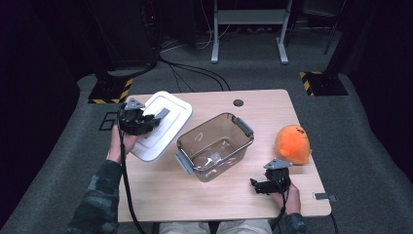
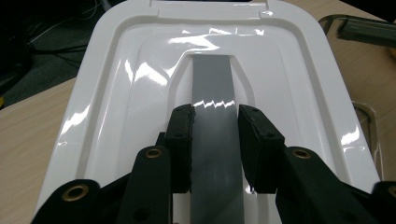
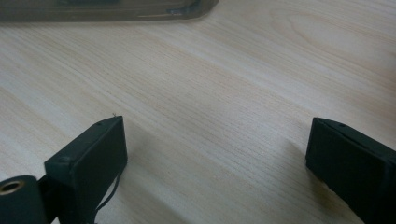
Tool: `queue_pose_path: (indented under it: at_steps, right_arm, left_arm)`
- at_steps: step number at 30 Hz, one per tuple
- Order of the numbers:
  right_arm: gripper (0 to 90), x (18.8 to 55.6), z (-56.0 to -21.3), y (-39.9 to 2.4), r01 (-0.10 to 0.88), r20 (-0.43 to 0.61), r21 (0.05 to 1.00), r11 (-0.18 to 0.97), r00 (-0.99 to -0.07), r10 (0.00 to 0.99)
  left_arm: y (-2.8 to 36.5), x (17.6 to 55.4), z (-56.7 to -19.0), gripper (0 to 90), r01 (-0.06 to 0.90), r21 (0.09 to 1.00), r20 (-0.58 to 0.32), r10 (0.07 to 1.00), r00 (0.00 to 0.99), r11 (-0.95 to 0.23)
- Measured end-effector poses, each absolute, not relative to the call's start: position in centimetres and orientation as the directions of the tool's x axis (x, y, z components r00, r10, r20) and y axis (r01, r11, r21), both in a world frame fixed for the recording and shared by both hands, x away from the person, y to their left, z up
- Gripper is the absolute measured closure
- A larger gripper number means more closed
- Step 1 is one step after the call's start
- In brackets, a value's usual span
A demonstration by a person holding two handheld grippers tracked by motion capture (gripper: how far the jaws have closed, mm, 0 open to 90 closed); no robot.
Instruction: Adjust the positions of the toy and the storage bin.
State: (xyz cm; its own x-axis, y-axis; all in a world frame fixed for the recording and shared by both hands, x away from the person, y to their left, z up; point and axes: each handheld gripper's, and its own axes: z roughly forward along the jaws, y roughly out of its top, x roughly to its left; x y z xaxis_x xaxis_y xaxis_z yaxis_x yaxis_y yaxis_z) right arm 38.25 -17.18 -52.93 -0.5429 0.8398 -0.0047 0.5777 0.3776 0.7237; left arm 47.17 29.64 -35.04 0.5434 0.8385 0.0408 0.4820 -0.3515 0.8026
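Clear brown tub (image 1: 215,146) sits mid-table with nothing inside, grey latches at 1 and 7 o'clock. White lid (image 1: 163,124) lies at its 10 o'clock; left gripper (image 2: 215,144) is clamped on the lid's grey handle (image 2: 215,84). Right gripper (image 3: 215,154) rests with jaws apart over bare table (image 3: 233,70). No legible writing.

On the wooden table (image 1: 160,195), the left gripper (image 1: 155,118) sits on a white lid (image 1: 168,122) at the left edge, over its grey handle strip. A clear brown tub (image 1: 229,127) with grey handles stands mid-table. The right gripper (image 1: 255,186) rests near the front edge, just below an orange plush toy (image 1: 292,144).
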Motion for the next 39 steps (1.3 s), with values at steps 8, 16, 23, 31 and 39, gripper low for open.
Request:
queue_pose_path:
  at_steps: [8,16,23,31,39]
  right_arm:
    - [4.6,38.2,-52.9,-17.2,0.577,-0.006,0.724,0.378,-0.543,0.840]
    - [4.7,38.3,-52.9,-17.2,0.577,-0.006,0.724,0.378,-0.543,0.840]
    - [4.7,38.3,-52.9,-17.2,0.577,-0.006,0.724,0.378,-0.543,0.840]
    - [4.7,38.2,-52.9,-17.2,0.577,-0.006,0.724,0.378,-0.543,0.840]
    - [4.6,38.2,-52.9,-17.2,0.577,-0.007,0.724,0.379,-0.543,0.840]
  left_arm:
    - [30.9,47.4,-35.9,66.4,0.513,0.793,0.033,0.865,0.501,-0.327]
    - [32.0,47.6,-36.9,66.4,0.549,0.784,0.025,0.898,0.439,-0.290]
    - [32.8,47.8,-38.0,66.5,0.578,0.773,0.014,0.918,0.396,-0.261]
    - [33.6,48.0,-39.2,66.4,0.599,0.763,0.009,0.932,0.363,-0.241]
    - [34.1,48.2,-40.9,66.4,0.629,0.748,-0.012,0.943,0.333,-0.213]
